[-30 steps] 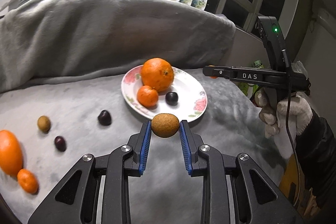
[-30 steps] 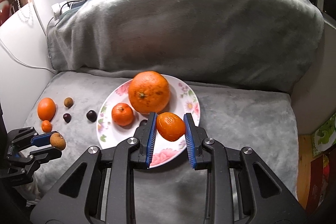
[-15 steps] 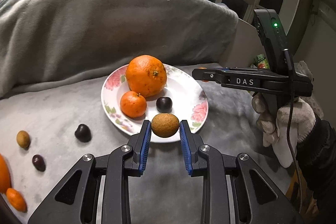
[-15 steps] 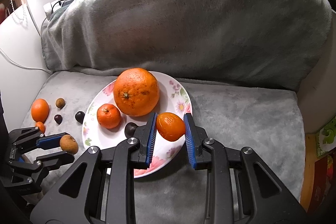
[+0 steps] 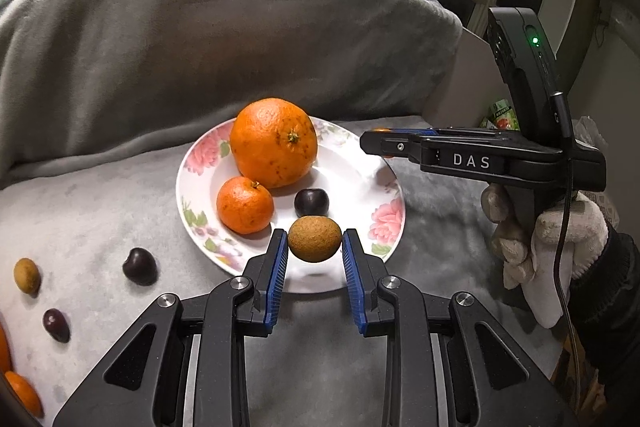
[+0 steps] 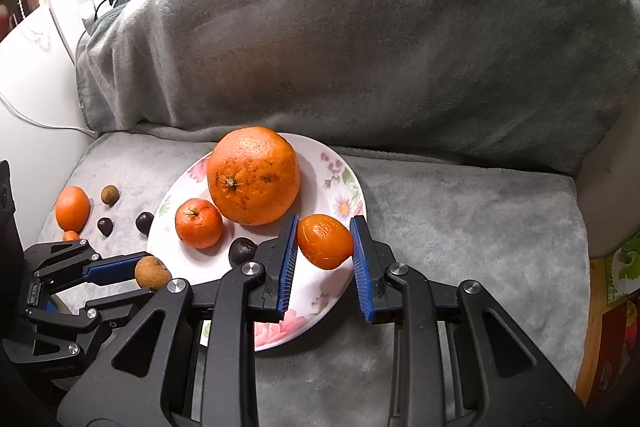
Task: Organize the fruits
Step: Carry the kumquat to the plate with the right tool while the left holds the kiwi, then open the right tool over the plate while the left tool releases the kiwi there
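The left hand-held gripper (image 5: 315,246) pinches a small brown rough-skinned round fruit (image 5: 315,238) between its blue pads, above the near rim of the white flower-patterned plate (image 5: 372,187). The right hand-held gripper (image 6: 324,242) pinches a small orange mandarin (image 6: 324,241) over the plate's right side. On the plate lie a large orange (image 6: 253,175), a small tangerine (image 6: 199,223) and a dark plum (image 6: 241,250); the plate sits on a grey plush blanket (image 6: 460,211).

The left gripper (image 5: 315,251) and the right gripper (image 6: 325,245) are both pointing downward, each clamping a small fruit; a gloved hand (image 5: 548,247) is gripping the right handle.
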Tool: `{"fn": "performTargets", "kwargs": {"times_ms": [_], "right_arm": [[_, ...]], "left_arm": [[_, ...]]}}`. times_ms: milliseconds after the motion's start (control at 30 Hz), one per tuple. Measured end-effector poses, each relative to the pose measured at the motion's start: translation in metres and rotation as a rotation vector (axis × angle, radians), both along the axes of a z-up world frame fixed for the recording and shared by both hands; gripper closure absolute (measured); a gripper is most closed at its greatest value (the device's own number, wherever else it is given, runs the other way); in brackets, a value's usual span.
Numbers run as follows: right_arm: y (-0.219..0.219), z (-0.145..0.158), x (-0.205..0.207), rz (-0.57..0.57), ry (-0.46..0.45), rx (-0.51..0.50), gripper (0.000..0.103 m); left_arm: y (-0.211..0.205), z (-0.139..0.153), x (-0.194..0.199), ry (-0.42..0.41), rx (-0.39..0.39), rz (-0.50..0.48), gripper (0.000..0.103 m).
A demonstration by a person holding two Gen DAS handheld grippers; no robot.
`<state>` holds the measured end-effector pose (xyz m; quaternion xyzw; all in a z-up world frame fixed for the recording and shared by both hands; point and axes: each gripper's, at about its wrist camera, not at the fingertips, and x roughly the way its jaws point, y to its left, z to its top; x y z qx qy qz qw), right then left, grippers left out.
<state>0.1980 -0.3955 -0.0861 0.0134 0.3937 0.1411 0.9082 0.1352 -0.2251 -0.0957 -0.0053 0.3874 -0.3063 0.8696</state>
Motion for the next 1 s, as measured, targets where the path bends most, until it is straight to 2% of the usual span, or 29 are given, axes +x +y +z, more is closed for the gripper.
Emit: {"fn": "performTargets", "kwargs": {"times_ms": [100, 133, 167, 233, 400, 433, 500, 567, 833, 1000], "right_arm": [[0.000, 0.001, 0.001, 0.001, -0.003, 0.000, 0.075], [-0.001, 0.001, 0.001, -0.001, -0.004, 0.002, 0.069], [-0.001, 0.002, 0.001, -0.002, -0.009, 0.006, 0.053], [-0.001, 0.005, -0.003, -0.010, -0.033, 0.004, 0.035], [-0.001, 0.012, -0.006, -0.016, -0.055, -0.002, 0.028], [-0.001, 0.012, -0.006, -0.017, -0.056, 0.001, 0.018], [-0.003, 0.015, -0.009, -0.026, -0.077, 0.009, 0.011], [-0.003, 0.018, -0.011, -0.034, -0.087, 0.007, 0.011], [-0.001, 0.025, -0.013, -0.037, -0.098, -0.005, 0.010], [0.003, 0.030, -0.021, -0.041, -0.115, -0.016, 0.010]], "left_arm": [[-0.001, 0.000, 0.002, -0.003, 0.001, 0.003, 0.077], [-0.002, 0.000, 0.002, -0.005, 0.003, 0.004, 0.077], [-0.003, 0.000, 0.003, -0.009, 0.007, 0.006, 0.076], [-0.003, 0.000, 0.003, -0.012, 0.012, 0.007, 0.067], [0.001, 0.005, 0.000, -0.030, -0.010, 0.020, 0.032], [0.002, 0.006, 0.000, -0.028, -0.019, 0.021, 0.032], [0.003, 0.008, 0.000, -0.021, -0.027, 0.021, 0.029], [0.004, 0.009, 0.000, -0.025, -0.026, 0.024, 0.024], [0.002, 0.016, -0.008, -0.055, 0.006, 0.046, 0.023], [0.006, 0.022, -0.015, -0.070, -0.003, 0.049, 0.023]]}}
